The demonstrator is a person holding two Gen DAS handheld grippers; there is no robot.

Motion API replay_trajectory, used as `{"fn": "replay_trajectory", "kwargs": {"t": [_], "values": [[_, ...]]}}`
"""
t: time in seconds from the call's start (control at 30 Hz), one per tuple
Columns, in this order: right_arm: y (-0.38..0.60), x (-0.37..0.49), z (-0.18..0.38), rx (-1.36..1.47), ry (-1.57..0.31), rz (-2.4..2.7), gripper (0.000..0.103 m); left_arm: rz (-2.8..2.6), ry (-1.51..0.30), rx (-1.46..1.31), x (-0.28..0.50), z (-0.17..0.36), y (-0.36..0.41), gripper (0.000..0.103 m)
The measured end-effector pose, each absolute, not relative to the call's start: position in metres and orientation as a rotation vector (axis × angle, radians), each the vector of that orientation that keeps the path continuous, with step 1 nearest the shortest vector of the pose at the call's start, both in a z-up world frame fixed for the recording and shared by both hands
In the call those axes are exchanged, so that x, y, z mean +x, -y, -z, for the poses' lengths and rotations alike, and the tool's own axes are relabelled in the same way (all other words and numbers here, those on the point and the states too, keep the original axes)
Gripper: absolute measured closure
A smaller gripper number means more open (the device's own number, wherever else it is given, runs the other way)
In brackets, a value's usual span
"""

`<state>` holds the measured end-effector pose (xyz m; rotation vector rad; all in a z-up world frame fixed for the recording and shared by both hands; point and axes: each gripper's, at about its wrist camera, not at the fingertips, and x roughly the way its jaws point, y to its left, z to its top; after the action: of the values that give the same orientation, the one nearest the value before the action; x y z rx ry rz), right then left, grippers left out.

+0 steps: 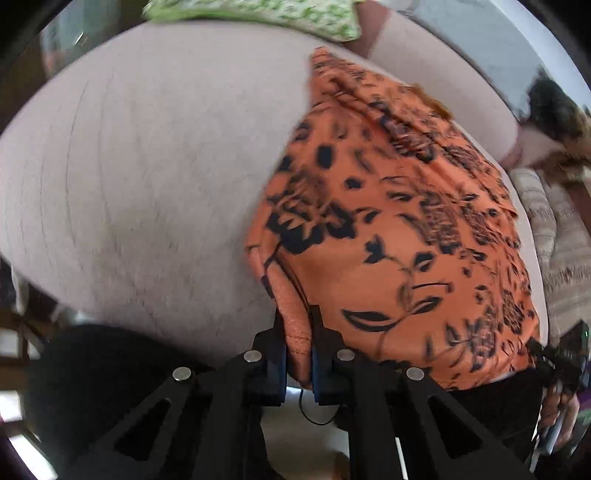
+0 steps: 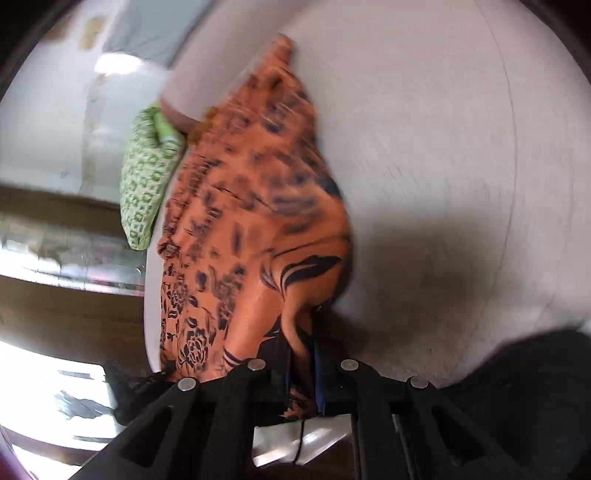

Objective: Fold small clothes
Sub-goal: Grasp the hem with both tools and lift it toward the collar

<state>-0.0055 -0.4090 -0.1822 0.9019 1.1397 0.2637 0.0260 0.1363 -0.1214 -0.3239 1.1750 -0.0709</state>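
An orange garment with a black floral print (image 1: 399, 229) lies across the pale table (image 1: 147, 166), hanging over its near edge. My left gripper (image 1: 298, 325) is shut on a bunched hem of it at the table's near edge. In the right wrist view the same orange garment (image 2: 251, 221) stretches away from my right gripper (image 2: 301, 332), which is shut on another bunched edge of it. The image is motion-blurred.
A folded green-and-white patterned cloth (image 1: 258, 14) lies at the table's far edge and also shows in the right wrist view (image 2: 146, 184). A dark round shape (image 1: 92, 387) sits low left. A woven rug (image 1: 561, 251) lies beyond the table at right.
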Motion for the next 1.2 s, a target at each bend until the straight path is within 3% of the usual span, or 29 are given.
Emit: {"fn": "replay_trajectory", "kwargs": {"t": [0.17,0.3,0.37,0.43,0.47,0.5,0.53,0.6,0.7,0.87,1.0,1.07,1.1,1.13,1.17,1.2], "values": [[0.418,0.033,0.126,0.955,-0.961,-0.408,0.093,0.207,-0.992,-0.360,0.068,0.037,-0.129,0.093],[0.432,0.123,0.064,1.002,-0.755,-0.482,0.093,0.250,-0.816,-0.444,0.149,-0.018,-0.126,0.092],[0.440,0.176,0.053,1.006,-0.701,-0.437,0.093,0.173,-0.764,-0.499,0.194,-0.021,-0.129,0.086],[0.443,0.235,0.074,0.987,-0.742,-0.346,0.087,0.104,-0.759,-0.486,0.237,-0.004,-0.130,0.030],[0.441,0.254,0.088,0.978,-0.790,-0.330,0.068,0.042,-0.791,-0.474,0.263,0.016,-0.129,0.023],[0.439,0.272,0.108,0.952,-0.863,-0.269,0.028,-0.027,-0.854,-0.432,0.292,0.047,-0.129,0.023],[0.438,0.279,0.124,0.916,-0.904,-0.169,0.020,-0.050,-0.918,-0.408,0.305,0.066,-0.130,0.024],[0.443,0.262,0.134,0.910,-0.864,-0.158,0.020,-0.122,-1.019,-0.421,0.314,0.100,-0.141,0.027],[0.445,0.232,0.123,0.782,-0.814,-0.119,0.020,-0.114,-0.966,-0.410,0.292,0.099,-0.153,0.025],[0.431,0.235,0.124,0.545,-0.920,-0.128,0.020,-0.013,-0.913,-0.306,0.267,0.089,-0.144,0.021],[0.418,0.259,0.154,0.572,-1.015,-0.185,0.020,0.063,-1.062,-0.216,0.275,0.127,-0.121,0.021],[0.405,0.261,0.164,0.544,-1.056,-0.228,0.021,0.052,-1.021,-0.132,0.275,0.134,-0.111,0.024],[0.400,0.261,0.164,0.532,-1.067,-0.231,0.030,0.070,-1.021,-0.103,0.275,0.133,-0.107,0.056],[0.398,0.264,0.165,0.566,-1.091,-0.259,0.047,0.123,-1.041,-0.122,0.278,0.131,-0.103,0.085],[0.398,0.268,0.165,0.601,-1.124,-0.271,0.082,0.133,-1.062,-0.153,0.284,0.126,-0.101,0.085],[0.391,0.272,0.164,0.591,-1.131,-0.256,0.082,0.118,-1.064,-0.148,0.287,0.120,-0.098,0.087]]}}
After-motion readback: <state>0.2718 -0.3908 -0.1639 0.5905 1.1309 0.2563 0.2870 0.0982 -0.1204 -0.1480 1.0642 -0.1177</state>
